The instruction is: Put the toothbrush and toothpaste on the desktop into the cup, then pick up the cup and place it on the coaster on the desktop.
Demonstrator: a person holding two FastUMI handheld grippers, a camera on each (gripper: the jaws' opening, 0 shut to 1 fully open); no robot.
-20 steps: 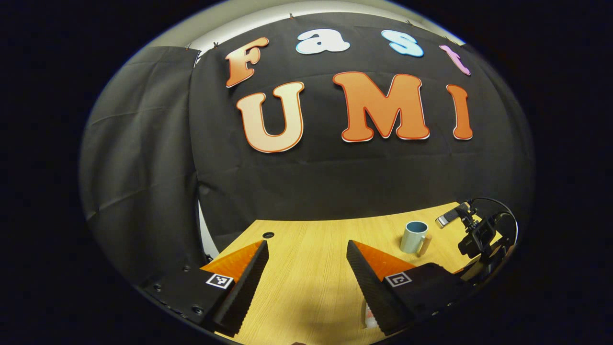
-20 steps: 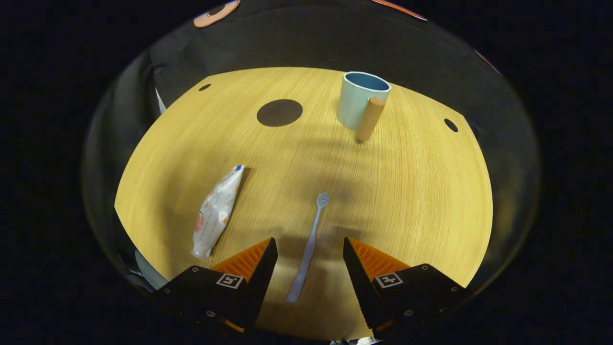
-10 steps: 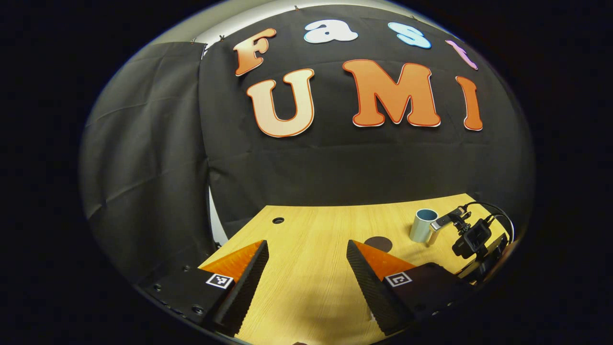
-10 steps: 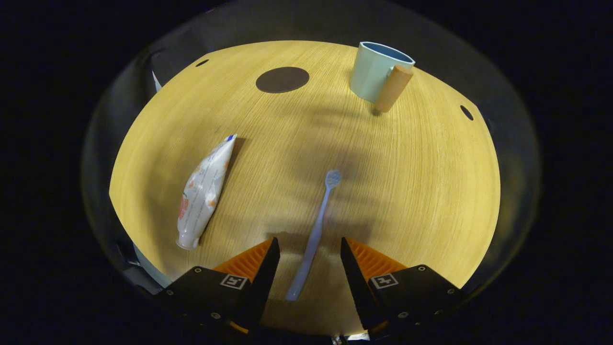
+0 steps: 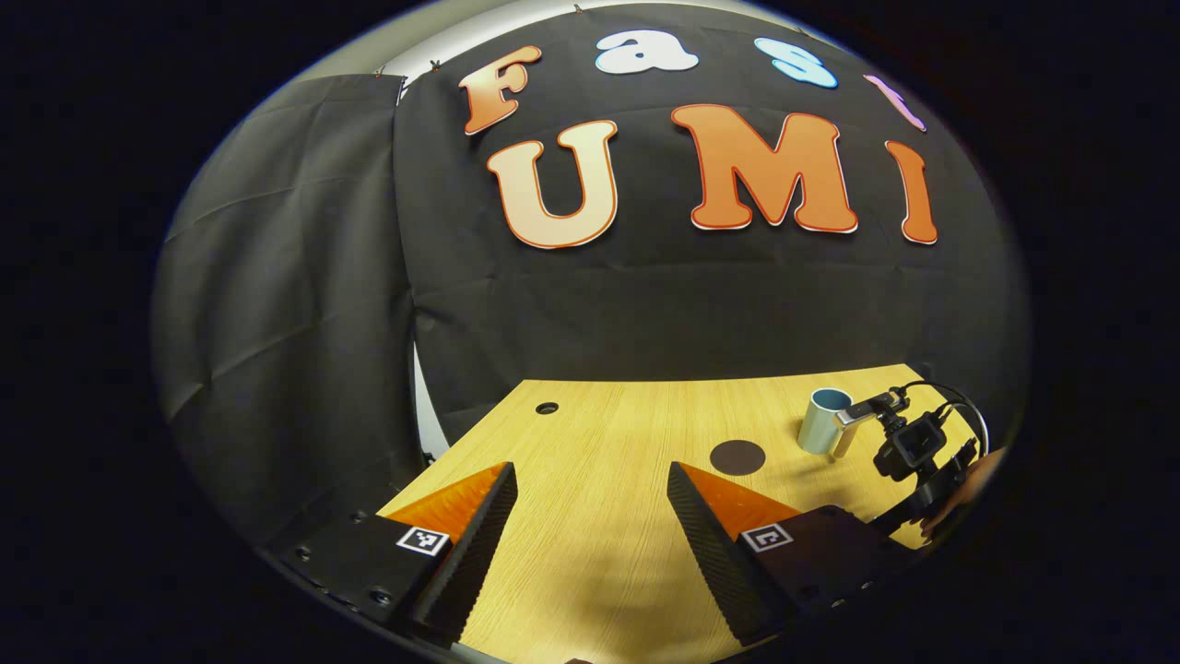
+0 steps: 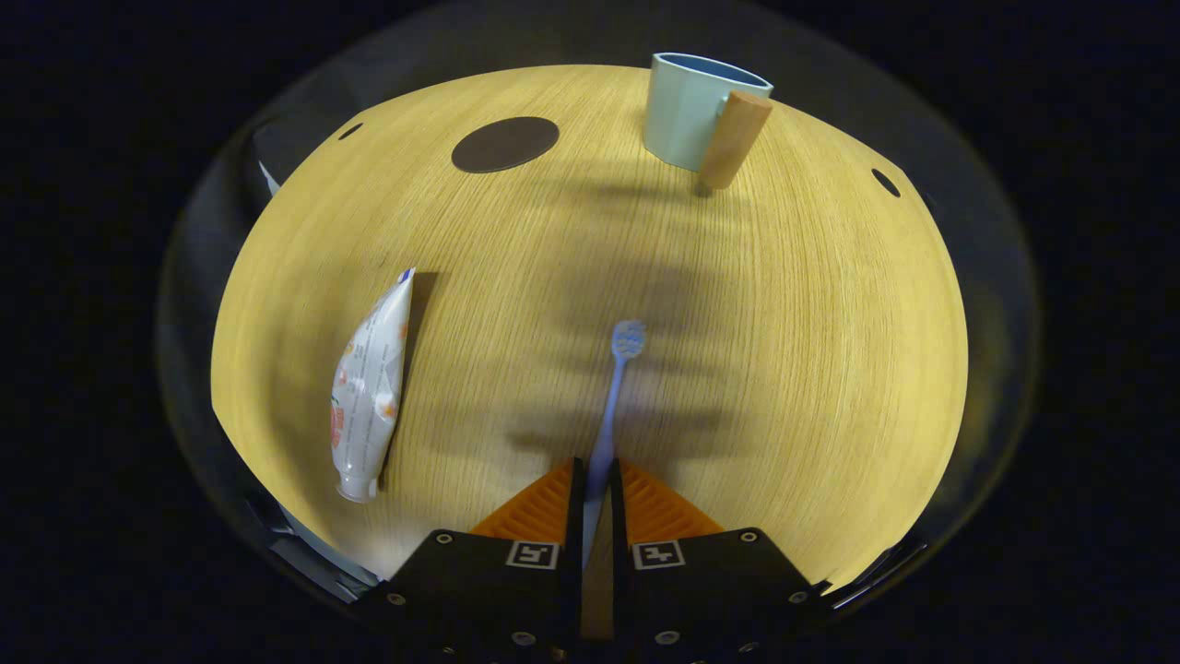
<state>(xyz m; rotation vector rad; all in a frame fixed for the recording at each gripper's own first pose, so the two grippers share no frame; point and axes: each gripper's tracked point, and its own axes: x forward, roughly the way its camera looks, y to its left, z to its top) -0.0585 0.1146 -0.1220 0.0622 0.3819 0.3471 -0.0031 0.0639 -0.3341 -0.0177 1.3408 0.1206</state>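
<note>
In the right gripper view, my right gripper [image 6: 595,480] is shut on the handle of the pale blue toothbrush [image 6: 616,387], whose head points away over the wooden desktop [image 6: 811,350]. The white toothpaste tube [image 6: 369,383] lies to its left. A light blue cup [image 6: 687,111] with a tan handle stands at the far side, and the dark round coaster [image 6: 504,144] lies left of it. In the left gripper view, my left gripper [image 5: 590,507] is open above the desk, with nothing between its fingers. The cup [image 5: 820,421], the coaster [image 5: 737,456] and the right gripper [image 5: 913,447] show at the right.
Small round holes [image 6: 885,182] mark the desktop near its far corners [image 5: 546,407]. Black cloth walls close the booth behind the desk [image 5: 590,498]. A hand [image 5: 959,503] holds the right gripper at the desk's right edge.
My right gripper has gone from open to shut on the toothbrush handle. The left gripper's view has shifted, bringing the coaster into sight; its fingers stay open.
</note>
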